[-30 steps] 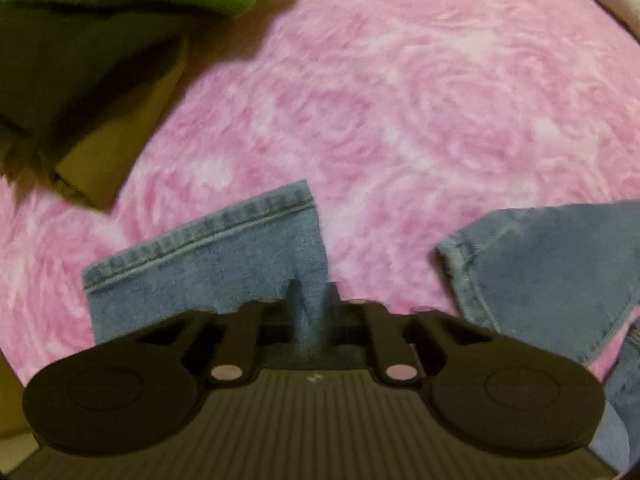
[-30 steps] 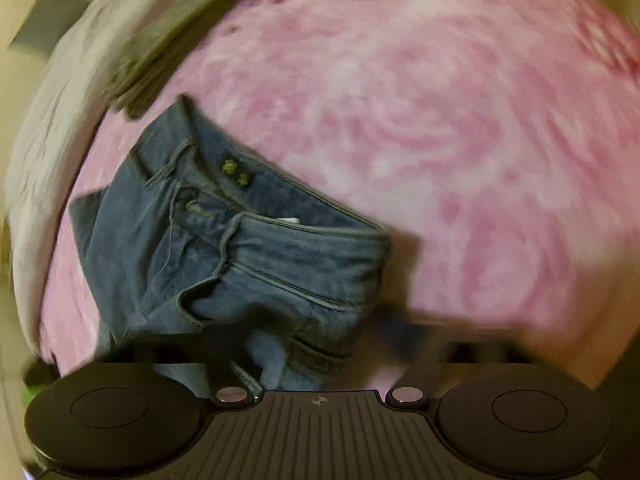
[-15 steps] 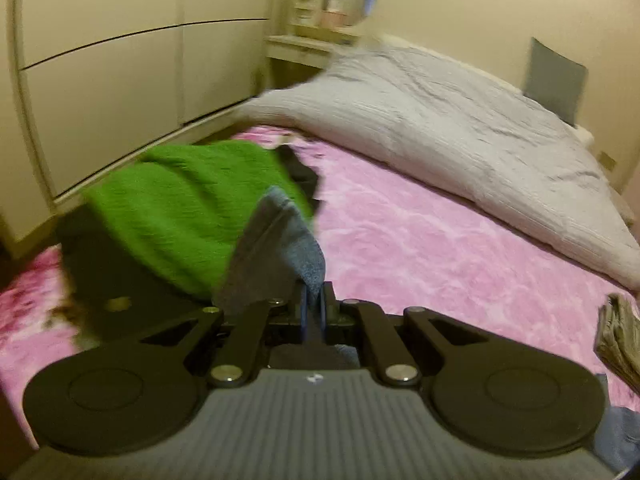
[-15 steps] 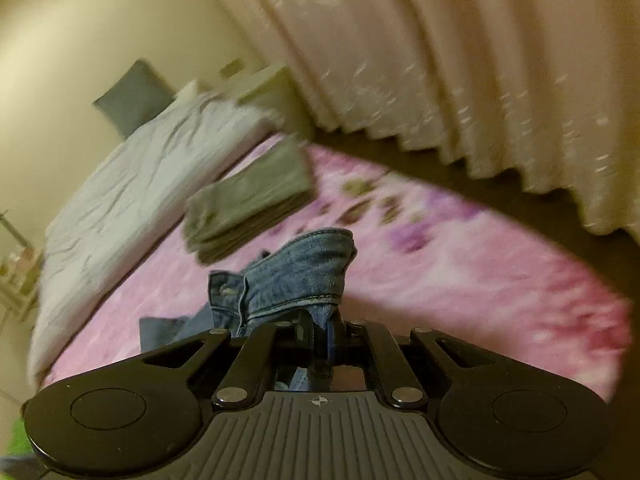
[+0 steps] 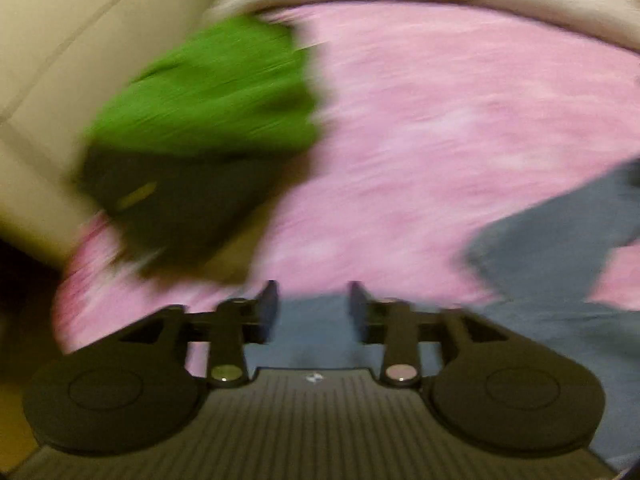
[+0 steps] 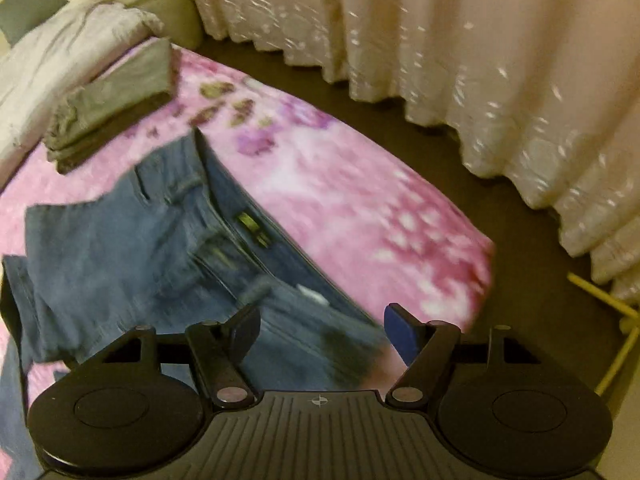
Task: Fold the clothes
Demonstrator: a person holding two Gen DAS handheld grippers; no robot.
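Observation:
Blue jeans [image 6: 160, 248] lie on the pink blanket [image 6: 360, 208], waistband and fly facing up. Above their near edge my right gripper [image 6: 320, 320] hovers with its jaws opening; the denim sits below the gap and the pads do not touch it. In the blurred left wrist view, my left gripper [image 5: 313, 296] is also opening over a strip of the jeans [image 5: 312, 328], with nothing pressed between its fingers. More of the denim [image 5: 560, 232] spreads to the right on the pink blanket [image 5: 440, 120].
A green garment [image 5: 208, 92] lies on dark clothes [image 5: 180, 208] at the blanket's left edge by a cream cupboard. Folded grey-green clothes [image 6: 112, 96] sit beyond the jeans beside a grey duvet [image 6: 60, 36]. Curtains [image 6: 460, 40] and dark floor border the right.
Both grippers held folds of the jeans half a second ago; now both have let go and their jaws stand apart. The jeans have dropped onto the blanket.

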